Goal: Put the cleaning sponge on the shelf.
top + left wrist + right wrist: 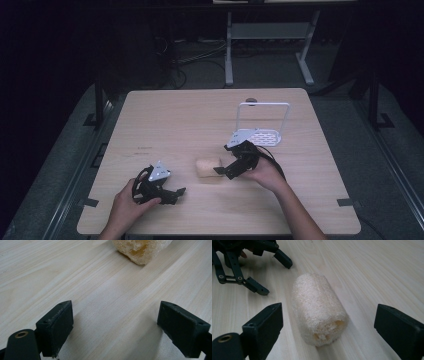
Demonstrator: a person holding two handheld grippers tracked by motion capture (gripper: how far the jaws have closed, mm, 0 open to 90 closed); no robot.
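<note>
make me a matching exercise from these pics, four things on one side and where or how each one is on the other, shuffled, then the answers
Things
1. loofah sponge
2. white wire rack
3. left hand-held gripper
4. right hand-held gripper

Place or state
A. stands upright toward the far side of the table
B. open, at the near left, aimed toward the sponge but apart from it
C. lies on its side mid-table
D. open, jaws either side of the sponge's end, not closed on it

Pairs: 1-C, 2-A, 3-B, 4-D
</note>
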